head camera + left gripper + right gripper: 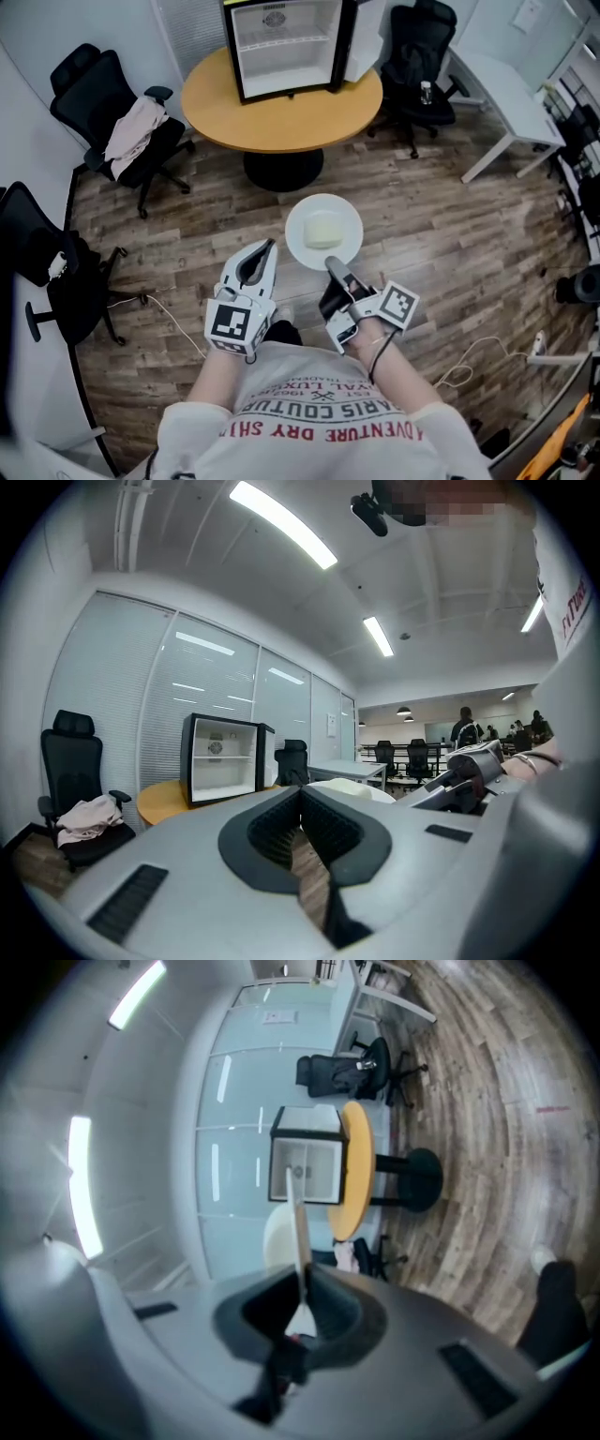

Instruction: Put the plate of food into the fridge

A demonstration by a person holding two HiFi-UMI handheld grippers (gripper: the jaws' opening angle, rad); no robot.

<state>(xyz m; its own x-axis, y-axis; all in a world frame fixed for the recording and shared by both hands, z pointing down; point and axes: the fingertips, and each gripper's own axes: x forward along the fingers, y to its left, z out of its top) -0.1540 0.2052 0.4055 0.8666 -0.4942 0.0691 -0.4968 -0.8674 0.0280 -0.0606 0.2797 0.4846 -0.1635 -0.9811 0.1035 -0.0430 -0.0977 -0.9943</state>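
A white plate (323, 232) with a pale block of food (324, 228) hangs level over the wood floor. My right gripper (334, 266) is shut on its near rim. In the right gripper view the plate (298, 1227) shows edge-on between the pads, with the food (275, 1237) to its left. My left gripper (269, 246) is beside the plate's left edge, shut, its tips together with nothing between them. The small black fridge (286, 42) stands ahead on the round wooden table (281, 117), its door (366, 37) swung open to the right and its white shelves bare.
A black office chair with clothes draped on it (131, 131) stands left of the table, and another chair (417, 66) is to its right. A white desk (506, 94) is at the far right. A third chair (47, 262) and cables lie on the floor nearby.
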